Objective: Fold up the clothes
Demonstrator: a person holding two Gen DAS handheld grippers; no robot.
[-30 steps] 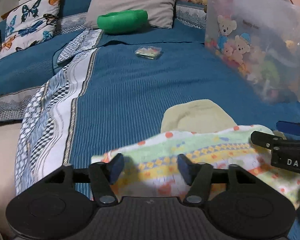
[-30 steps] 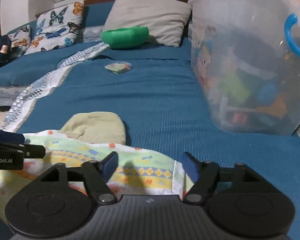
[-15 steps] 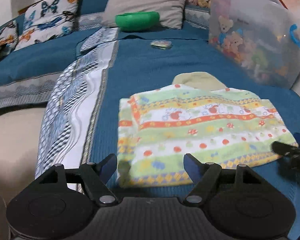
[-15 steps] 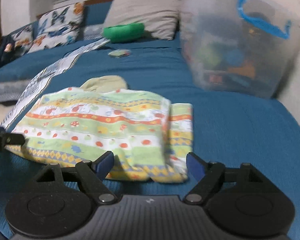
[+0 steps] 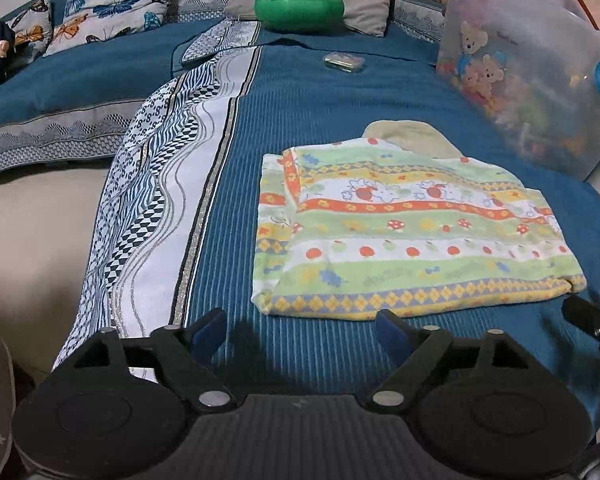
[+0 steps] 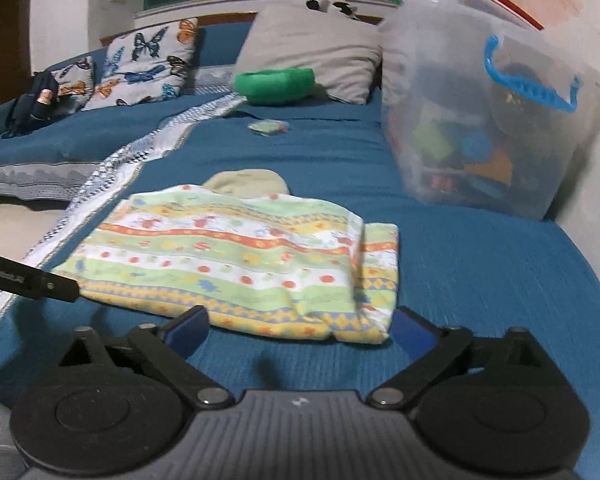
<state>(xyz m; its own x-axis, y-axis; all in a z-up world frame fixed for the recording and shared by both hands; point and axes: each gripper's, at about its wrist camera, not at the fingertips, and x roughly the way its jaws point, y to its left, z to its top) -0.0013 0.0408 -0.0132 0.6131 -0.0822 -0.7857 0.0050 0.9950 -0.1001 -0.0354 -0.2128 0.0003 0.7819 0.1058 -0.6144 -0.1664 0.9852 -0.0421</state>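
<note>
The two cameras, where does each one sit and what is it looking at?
Left wrist: sits on the left tongs, opening, empty, looking up the bed at the folded striped cloth.
Right wrist: sits on the right tongs, opening, empty, facing the same cloth.
Shared: cloth, clear toy bin, green cushion.

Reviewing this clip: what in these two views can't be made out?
- Beige cloth: mostly covered by the folded patterned garment, both views.
- Small packet on the bedspread: contents too small to read.
- Clear toy bin: contents blurred, right wrist view.
- Right gripper: cut off by the left view's edge.
</note>
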